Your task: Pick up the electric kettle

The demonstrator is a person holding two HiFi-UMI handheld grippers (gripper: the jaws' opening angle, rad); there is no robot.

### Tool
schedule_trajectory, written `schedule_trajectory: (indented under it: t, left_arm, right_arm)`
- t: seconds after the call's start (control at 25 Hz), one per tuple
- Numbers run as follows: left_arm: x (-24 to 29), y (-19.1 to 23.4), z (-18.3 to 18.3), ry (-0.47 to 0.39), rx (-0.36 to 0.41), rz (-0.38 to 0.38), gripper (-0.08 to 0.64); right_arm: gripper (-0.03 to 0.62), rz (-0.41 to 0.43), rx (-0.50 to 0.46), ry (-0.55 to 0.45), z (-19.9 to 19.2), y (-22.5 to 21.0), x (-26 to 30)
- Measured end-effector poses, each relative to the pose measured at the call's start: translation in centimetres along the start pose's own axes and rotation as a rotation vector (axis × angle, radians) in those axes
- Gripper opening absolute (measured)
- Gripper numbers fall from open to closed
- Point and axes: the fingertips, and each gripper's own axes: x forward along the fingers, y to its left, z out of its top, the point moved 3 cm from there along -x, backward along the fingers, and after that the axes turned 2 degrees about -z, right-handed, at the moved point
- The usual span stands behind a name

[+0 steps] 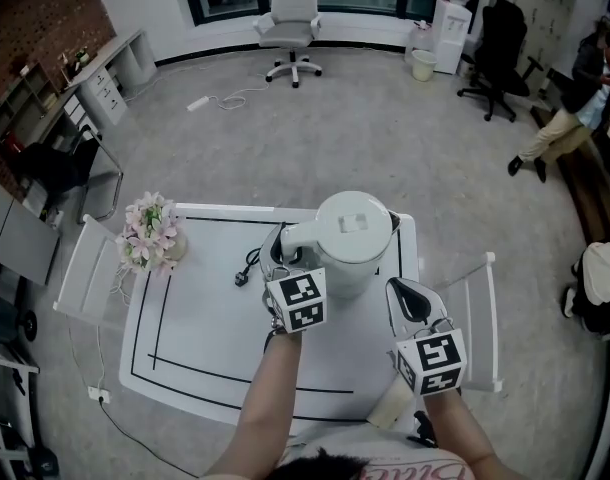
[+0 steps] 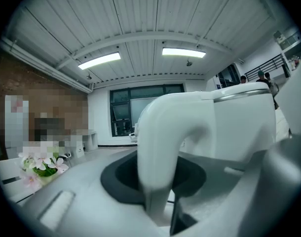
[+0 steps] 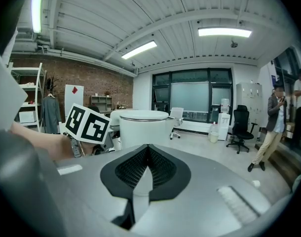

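The white electric kettle [image 1: 352, 240] is over the middle of the white table [image 1: 205, 358], lid up and handle [image 1: 297, 236] turned left. My left gripper [image 1: 282, 258] is shut on that handle. In the left gripper view the curved handle [image 2: 163, 147] fills the gap between the jaws, with the kettle body [image 2: 244, 117] to the right. Whether the kettle's base touches the table, I cannot tell. My right gripper [image 1: 410, 303] hangs to the kettle's right, near the table's right edge, shut with nothing in it. From the right gripper view the kettle [image 3: 140, 127] is ahead, beside the left gripper's marker cube [image 3: 87, 123].
A pot of pink flowers [image 1: 150, 230] stands at the table's back left corner. A black plug and cord [image 1: 247, 268] lie left of the kettle. White chairs [image 1: 85, 268] flank the table. Further off are an office chair [image 1: 293, 28] and a walking person [image 1: 570, 108].
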Motion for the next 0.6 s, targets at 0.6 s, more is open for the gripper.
schedule_trajectory:
  t: [0.6]
  left_arm:
    - [-3.7,1.1,6.7,-0.064,0.016,-0.019,0.100]
  right_arm:
    - [0.023,-0.011,-0.014,-0.090,2.6,0.8,-2.9]
